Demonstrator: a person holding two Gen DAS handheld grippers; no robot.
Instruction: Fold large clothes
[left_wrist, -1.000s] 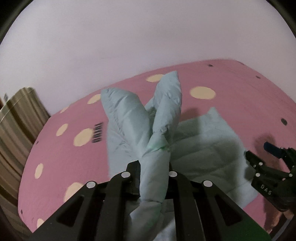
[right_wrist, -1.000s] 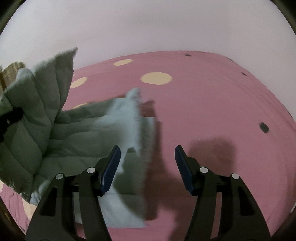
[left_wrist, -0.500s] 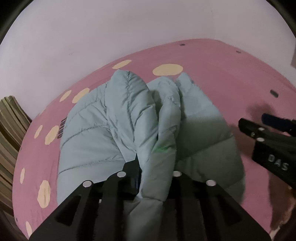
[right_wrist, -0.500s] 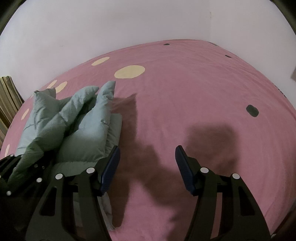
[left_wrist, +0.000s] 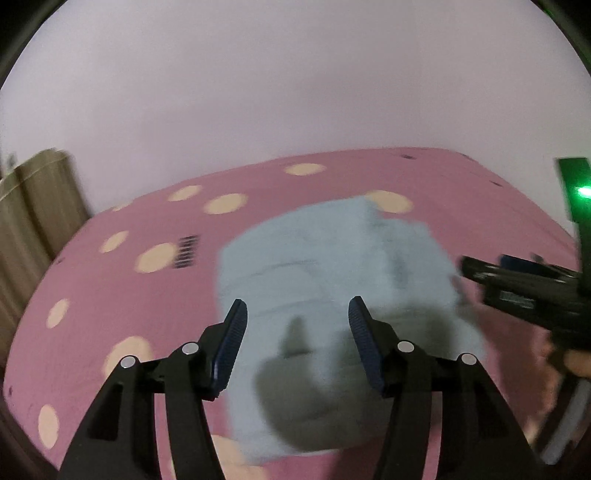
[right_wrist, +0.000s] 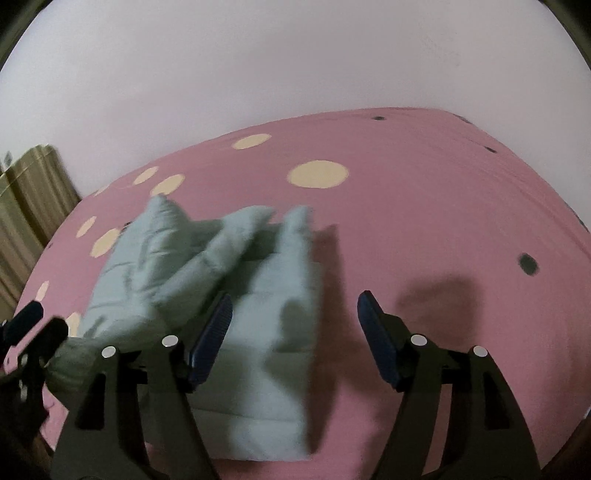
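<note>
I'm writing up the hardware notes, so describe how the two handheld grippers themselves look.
Both look alike. The left gripper and right gripper have matte black angular frames with cut-out openings, round silver screw heads along the tops, and two fingers faced with dark blue ribbed pads. In the left wrist view, the right gripper's side shows pale lettering, too blurred to read. No cables or sleeves show.

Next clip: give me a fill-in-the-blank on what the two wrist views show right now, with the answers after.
1. The left gripper has its jaws ____.
2. The padded jacket lies on a bedsheet that is ____ with pale dots.
3. The right gripper holds ____ between its fingers.
4. In the left wrist view, the right gripper shows at the ____ edge of the picture.

Missing words: open; pink; nothing; right
</note>
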